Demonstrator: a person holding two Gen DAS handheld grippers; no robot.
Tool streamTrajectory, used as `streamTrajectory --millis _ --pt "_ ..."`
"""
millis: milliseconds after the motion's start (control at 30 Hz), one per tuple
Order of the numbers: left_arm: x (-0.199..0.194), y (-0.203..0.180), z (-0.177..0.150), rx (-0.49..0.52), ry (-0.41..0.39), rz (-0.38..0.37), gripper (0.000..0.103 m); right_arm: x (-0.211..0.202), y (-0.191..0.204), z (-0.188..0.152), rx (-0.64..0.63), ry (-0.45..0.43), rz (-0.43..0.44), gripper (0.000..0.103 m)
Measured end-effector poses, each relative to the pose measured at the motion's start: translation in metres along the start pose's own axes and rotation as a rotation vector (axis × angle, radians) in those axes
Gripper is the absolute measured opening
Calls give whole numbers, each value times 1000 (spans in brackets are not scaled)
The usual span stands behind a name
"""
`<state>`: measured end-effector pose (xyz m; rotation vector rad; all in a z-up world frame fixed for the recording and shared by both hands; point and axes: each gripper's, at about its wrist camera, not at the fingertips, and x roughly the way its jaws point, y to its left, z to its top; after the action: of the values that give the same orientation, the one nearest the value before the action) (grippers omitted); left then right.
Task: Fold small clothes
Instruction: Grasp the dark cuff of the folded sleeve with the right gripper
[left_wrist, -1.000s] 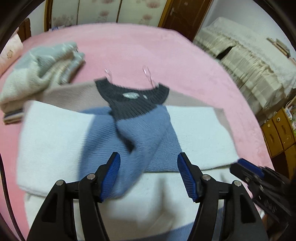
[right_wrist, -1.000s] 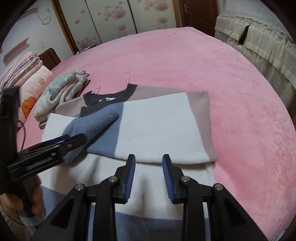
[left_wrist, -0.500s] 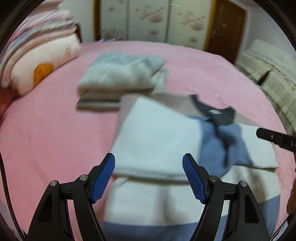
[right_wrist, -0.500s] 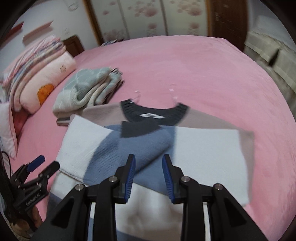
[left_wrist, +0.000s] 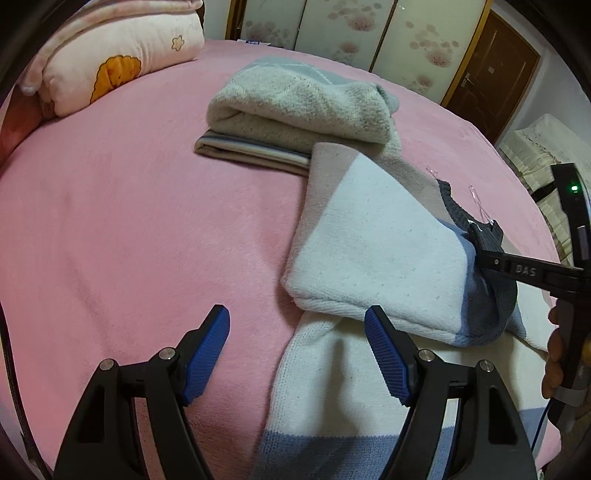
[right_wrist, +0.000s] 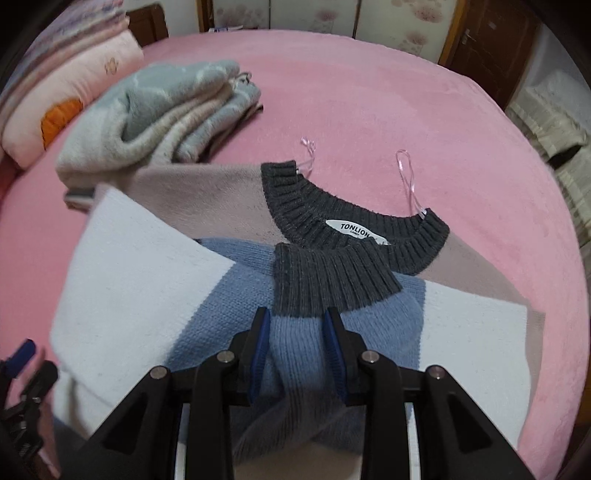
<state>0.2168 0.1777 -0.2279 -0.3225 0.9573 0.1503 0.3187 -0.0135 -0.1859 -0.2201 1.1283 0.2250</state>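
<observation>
A colour-block sweater (right_wrist: 147, 280) in white, blue, beige and dark grey lies on the pink bed, both sleeves folded across its body. It also shows in the left wrist view (left_wrist: 376, 243). My right gripper (right_wrist: 297, 325) is shut on the blue sleeve (right_wrist: 291, 343) just behind its dark grey cuff (right_wrist: 325, 284). My left gripper (left_wrist: 297, 325) is open and empty, low over the bed at the sweater's left edge. The right gripper (left_wrist: 491, 264) shows from the side there, on the sleeve.
A stack of folded grey and cream knitwear (left_wrist: 299, 107) lies just beyond the sweater's left shoulder. A pink pillow (left_wrist: 110, 62) is at the far left. Pink bedspread (left_wrist: 129, 221) spreads around. Two clear hanger loops (right_wrist: 406, 177) stick out from the collar.
My left gripper has swung left, off the sweater's middle to its left edge. My right gripper has moved left onto the blue sleeve and now holds it near the cuff.
</observation>
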Motion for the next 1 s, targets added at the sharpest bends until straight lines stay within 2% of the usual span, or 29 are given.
streamTrajectory --millis 133,167,200,333,433,600,733,900,1000 --pt "3 -3 0 4 9 -10 74 6 1 -3 -36 4 -17 29" --pt "2 -4 0 6 8 -12 74 1 -3 -4 -25 -14 -17 17" --pt "2 -5 1 8 5 -13 74 -2 -7 -6 -14 -26 -16 9" --pt "1 -6 1 14 -2 -15 74 -37 -52 -27 163 -123 39 9" --pt "4 -7 0 13 6 -18 74 -53 -89 -58 302 -154 83 11" --pt "7 -13 -5 34 18 -15 74 -54 -132 -111 424 -111 117 33" --pt "5 -16 -8 52 17 -10 74 -51 -160 -131 509 -87 215 33" --pt "5 -16 -9 54 16 -2 74 -55 -187 -133 611 -116 296 33" --pt "6 -16 -8 59 16 3 74 -46 -192 -124 608 -95 332 33"
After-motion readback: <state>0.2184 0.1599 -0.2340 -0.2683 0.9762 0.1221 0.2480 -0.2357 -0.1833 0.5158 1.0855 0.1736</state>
